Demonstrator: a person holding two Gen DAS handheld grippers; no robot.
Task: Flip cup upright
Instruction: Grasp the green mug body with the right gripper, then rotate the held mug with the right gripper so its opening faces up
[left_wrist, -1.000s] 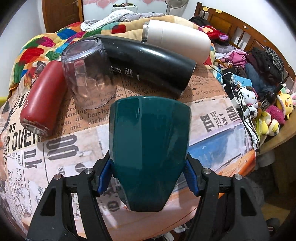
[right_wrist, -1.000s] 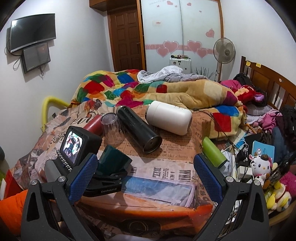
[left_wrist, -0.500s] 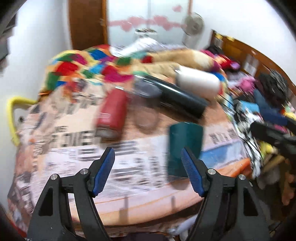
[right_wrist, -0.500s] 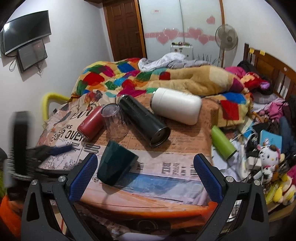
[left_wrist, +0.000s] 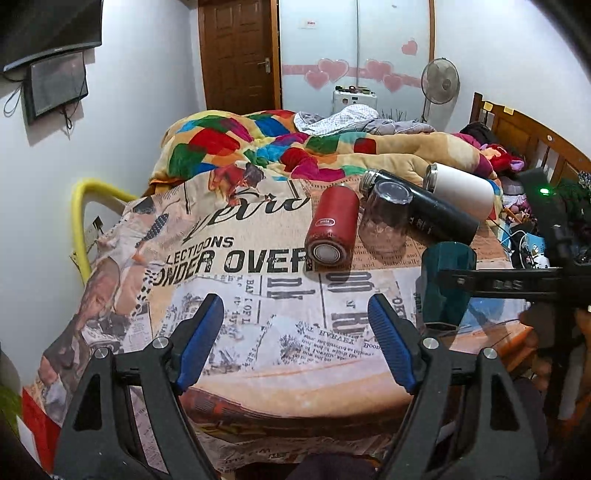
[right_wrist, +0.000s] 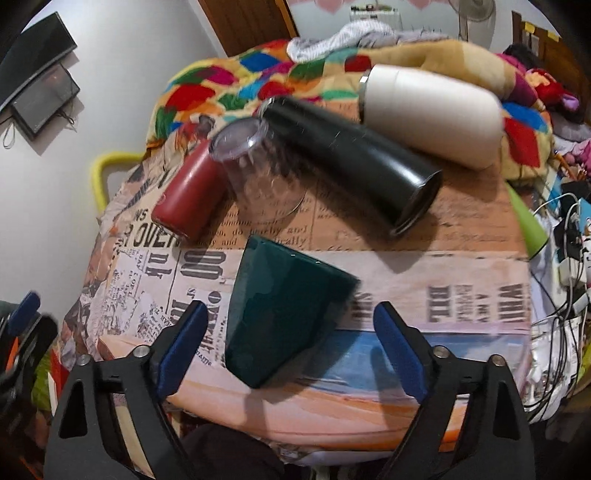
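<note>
Nothing of the flip looks finished, as far as I can judge. The green cup (right_wrist: 284, 314) is not upright: in the right wrist view it leans or lies on the printed cloth (right_wrist: 461, 302), its narrow closed end toward the fingers and its wide end pointing away. It sits between the two blue pads of the right gripper (right_wrist: 290, 345), a little beyond their tips, and neither pad touches it. These fingers are spread wide, with free space on both sides of the cup. So I think the grasp, the turn and the setting down are all left to do.

The left gripper (left_wrist: 295, 338) has its fingers spread too, and between them is only cloth. From there the cup (left_wrist: 445, 284) is off to the right of the right finger, partly behind the black bar of the other gripper.

Beyond the cup, farther from the fingers, lie a red bottle (right_wrist: 192, 192), a clear glass (right_wrist: 258, 173) standing mouth down, a black flask (right_wrist: 351, 162) and a white flask (right_wrist: 428, 110).

Hard to see: the mouth of the cup is turned away, so I cannot tell if the rim rests on the cloth or is lifted. The right wrist view is slightly blurred.
</note>
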